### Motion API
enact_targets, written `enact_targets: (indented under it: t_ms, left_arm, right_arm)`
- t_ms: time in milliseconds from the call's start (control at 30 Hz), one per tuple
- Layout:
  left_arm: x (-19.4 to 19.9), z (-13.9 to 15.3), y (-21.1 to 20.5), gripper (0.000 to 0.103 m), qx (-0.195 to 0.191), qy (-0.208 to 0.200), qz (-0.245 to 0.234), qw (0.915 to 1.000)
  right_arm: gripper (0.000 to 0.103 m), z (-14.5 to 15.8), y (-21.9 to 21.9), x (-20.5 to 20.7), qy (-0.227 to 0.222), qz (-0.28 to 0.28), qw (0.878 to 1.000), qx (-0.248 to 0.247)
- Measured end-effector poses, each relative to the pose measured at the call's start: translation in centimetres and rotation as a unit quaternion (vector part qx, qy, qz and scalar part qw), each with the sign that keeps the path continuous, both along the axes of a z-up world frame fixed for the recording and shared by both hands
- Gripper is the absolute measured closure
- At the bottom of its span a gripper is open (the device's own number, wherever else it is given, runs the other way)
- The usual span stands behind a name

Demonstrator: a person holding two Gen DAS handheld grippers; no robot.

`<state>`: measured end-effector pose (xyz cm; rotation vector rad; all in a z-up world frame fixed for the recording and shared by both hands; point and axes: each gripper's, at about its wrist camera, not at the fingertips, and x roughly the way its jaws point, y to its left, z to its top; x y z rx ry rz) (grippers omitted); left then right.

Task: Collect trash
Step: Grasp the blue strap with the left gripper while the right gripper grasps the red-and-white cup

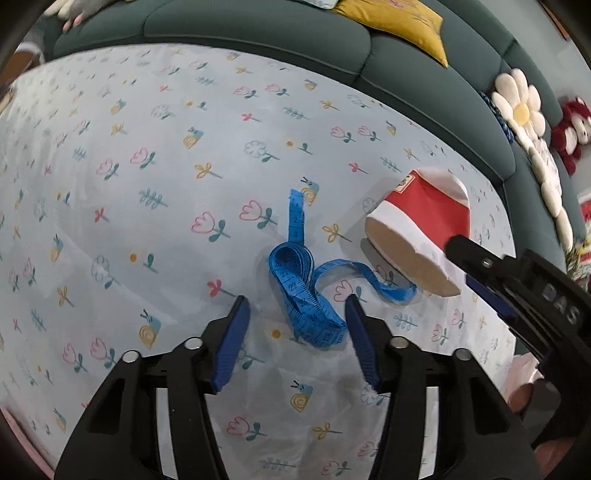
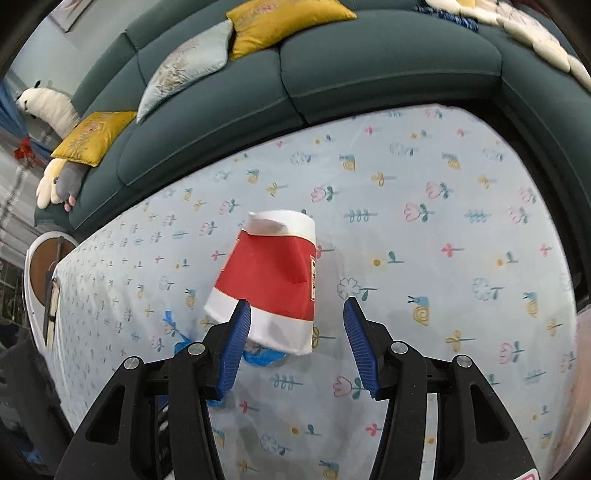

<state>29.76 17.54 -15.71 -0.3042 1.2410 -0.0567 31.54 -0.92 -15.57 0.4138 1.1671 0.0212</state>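
Observation:
A crushed red and white paper cup [image 1: 421, 225] lies on its side on the flowered tablecloth [image 1: 147, 221]. In the right wrist view the cup [image 2: 273, 280] lies just ahead of my open right gripper [image 2: 297, 314], its mouth end between the fingertips. The right gripper also shows in the left wrist view [image 1: 465, 254] at the cup's rim. A tangled blue measuring tape [image 1: 306, 295] lies between the fingertips of my open left gripper [image 1: 297, 310]. In the right wrist view the tape [image 2: 177, 332] peeks out beside and under the cup.
A dark green sofa [image 2: 332, 74] runs along the table's far edge, with yellow cushions [image 2: 280, 22], a pale cushion [image 2: 184, 70] and plush toys [image 2: 59, 181]. A flower-shaped cushion [image 1: 521, 110] lies on the sofa at the right. A round side table [image 2: 40, 269] stands at the left.

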Motion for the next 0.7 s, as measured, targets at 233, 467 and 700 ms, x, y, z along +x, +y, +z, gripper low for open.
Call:
enact_targets:
  t_ms: [233,467,700]
  left_arm:
    - [0.4,-0.3,0.5,0.091,-0.005,0.002,-0.004,1.0000]
    - [-0.4,-0.2,-0.2,0.097,-0.009,0.005,-0.019,0.9998]
    - [-3.0,0.1,-1.2,0.098,-0.016,0.008,-0.029,0.9994]
  right_arm:
    - [0.072,-1.4,-0.2,0.0,0.012,-0.009,0.999,0.038]
    - [0.084,-1.1,-0.4,-1.3,0.004,0.001,0.999,0.042]
    - [0.085,1.1,-0.6,-4.2,-0.024,0.032,0.999,0.008]
